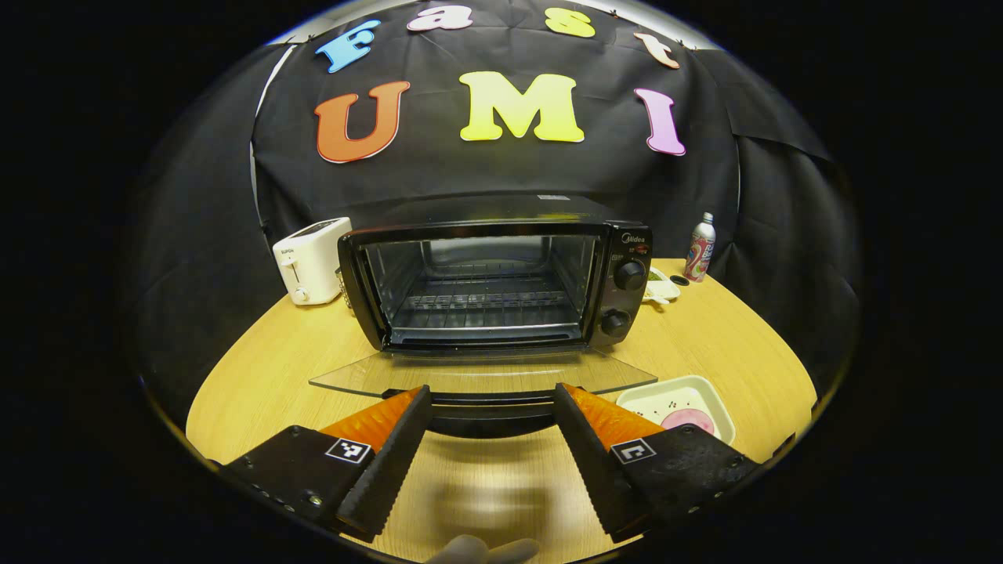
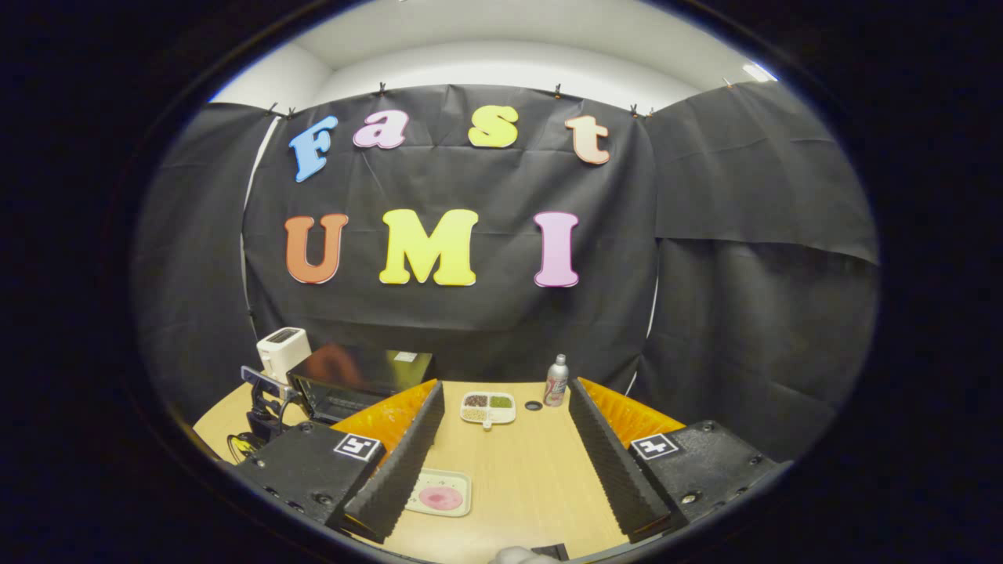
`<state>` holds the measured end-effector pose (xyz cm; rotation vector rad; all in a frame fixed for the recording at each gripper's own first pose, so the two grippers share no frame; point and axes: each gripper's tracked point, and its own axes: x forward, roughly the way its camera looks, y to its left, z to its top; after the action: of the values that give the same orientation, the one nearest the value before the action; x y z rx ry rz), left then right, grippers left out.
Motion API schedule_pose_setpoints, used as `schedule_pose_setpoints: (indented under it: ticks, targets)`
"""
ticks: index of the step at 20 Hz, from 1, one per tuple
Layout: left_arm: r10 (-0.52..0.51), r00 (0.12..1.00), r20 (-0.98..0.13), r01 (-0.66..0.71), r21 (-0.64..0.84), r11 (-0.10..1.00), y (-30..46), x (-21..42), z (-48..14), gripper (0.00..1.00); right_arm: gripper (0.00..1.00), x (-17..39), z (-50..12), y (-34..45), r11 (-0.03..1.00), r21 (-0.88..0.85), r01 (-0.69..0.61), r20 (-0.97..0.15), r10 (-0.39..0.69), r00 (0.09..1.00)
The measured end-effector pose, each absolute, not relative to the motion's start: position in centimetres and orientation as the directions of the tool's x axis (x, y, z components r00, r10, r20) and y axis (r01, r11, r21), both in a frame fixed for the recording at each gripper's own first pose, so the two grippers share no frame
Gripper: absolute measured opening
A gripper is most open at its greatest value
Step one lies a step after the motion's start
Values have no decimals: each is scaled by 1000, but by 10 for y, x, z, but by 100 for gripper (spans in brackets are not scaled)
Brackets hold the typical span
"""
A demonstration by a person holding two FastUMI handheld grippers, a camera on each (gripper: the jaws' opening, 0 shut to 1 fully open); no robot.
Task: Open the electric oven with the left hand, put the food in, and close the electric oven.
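The black electric oven [image 1: 486, 274] stands in the middle of the wooden table, its glass door [image 1: 478, 372] folded down flat and the wire rack inside bare. In the left gripper view my left gripper [image 1: 492, 392] is open, its fingers on either side of the door's dark handle [image 1: 486, 413] without pressing on it. A white tray with a pink piece of food [image 1: 686, 411] lies right of the door. In the right gripper view my right gripper [image 2: 505, 388] is open and holds nothing, hovering above the table, with the food tray [image 2: 439, 495] low beside its left finger and the oven [image 2: 360, 376] to the left.
A white toaster [image 1: 312, 258] stands left of the oven. At the back right are a slim bottle [image 2: 555, 380], a small dark cap [image 2: 533, 406] and a divided dish of small foods [image 2: 487, 407]. Black cloth walls close in behind the round table [image 1: 274, 368].
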<state>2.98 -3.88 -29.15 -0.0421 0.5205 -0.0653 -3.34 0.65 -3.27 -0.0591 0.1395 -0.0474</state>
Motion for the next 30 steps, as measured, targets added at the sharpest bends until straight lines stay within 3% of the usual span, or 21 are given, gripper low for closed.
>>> schedule_pose_setpoints:
  ticks: [8,13,24,30]
  targets:
    - [-84,789,-609,51,-71,996,-45,12,-343,96,98,-37,-41,8,997,-56,48,-152,-56,987]
    - [-64,767,-638,24,-71,997,-46,37,-359,96,98,-39,-41,12,997,-67,40,-161,-51,986]
    - [-91,786,-611,60,-72,996,-47,38,-358,98,98,-42,-69,3,997,-49,61,-222,-71,972]
    - [-99,816,-569,54,-94,994,-28,12,-328,96,98,-25,-130,5,998,-49,24,-350,-40,936]
